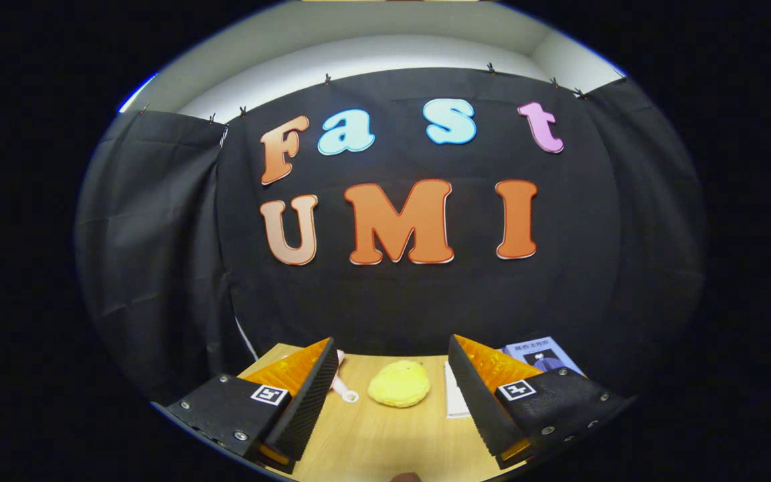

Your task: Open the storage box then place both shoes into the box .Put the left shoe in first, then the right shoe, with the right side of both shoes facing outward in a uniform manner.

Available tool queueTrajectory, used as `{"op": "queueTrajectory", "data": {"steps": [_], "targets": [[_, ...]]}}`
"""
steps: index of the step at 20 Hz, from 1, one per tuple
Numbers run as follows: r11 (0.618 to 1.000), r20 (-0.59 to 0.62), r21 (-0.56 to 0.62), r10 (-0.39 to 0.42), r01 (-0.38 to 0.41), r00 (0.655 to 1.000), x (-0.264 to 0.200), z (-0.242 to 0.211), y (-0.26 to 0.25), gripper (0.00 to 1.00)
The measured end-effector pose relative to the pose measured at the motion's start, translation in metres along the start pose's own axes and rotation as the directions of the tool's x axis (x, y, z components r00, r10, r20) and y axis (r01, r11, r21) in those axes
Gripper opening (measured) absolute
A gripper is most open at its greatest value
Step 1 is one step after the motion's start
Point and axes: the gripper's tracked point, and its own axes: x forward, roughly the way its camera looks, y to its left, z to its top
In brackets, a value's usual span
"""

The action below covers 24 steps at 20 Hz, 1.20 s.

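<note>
Black cloth backs a wooden table (385, 435); the gripper (391, 381) hangs with fingers spread, holding nothing. Just beyond them at twelve o'clock lies a soft yellow shoe (399, 392), probably light and squashy, best pinched at its collar rim.

Black cloth (412, 294) hangs clipped along its top edge as the booth's back wall. Above it runs a pale wall (372, 57), perhaps lit from overhead. A light wooden table (385, 435) stands below.
</note>
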Motion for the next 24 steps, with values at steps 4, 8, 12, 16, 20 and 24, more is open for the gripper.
{"op": "queueTrajectory", "data": {"steps": [4, 8, 12, 16, 20, 24], "targets": [[0.998, 0.091, -0.047, -0.044, 0.048, 0.995, -0.016, 0.025, -0.024, 0.98], [0.991, 0.147, -0.077, -0.1, 0.112, 0.984, -0.031, 0.037, -0.047, 0.98], [0.987, 0.167, -0.08, -0.125, 0.14, 0.978, -0.036, 0.044, -0.058, 0.98], [0.985, 0.222, -0.084, -0.129, 0.151, 0.967, -0.045, 0.055, -0.069, 0.98], [0.985, 0.244, -0.107, -0.107, 0.136, 0.964, -0.046, 0.062, -0.068, 0.98], [0.992, 0.235, -0.075, -0.08, 0.1, 0.969, -0.041, 0.059, -0.062, 0.98]]}}
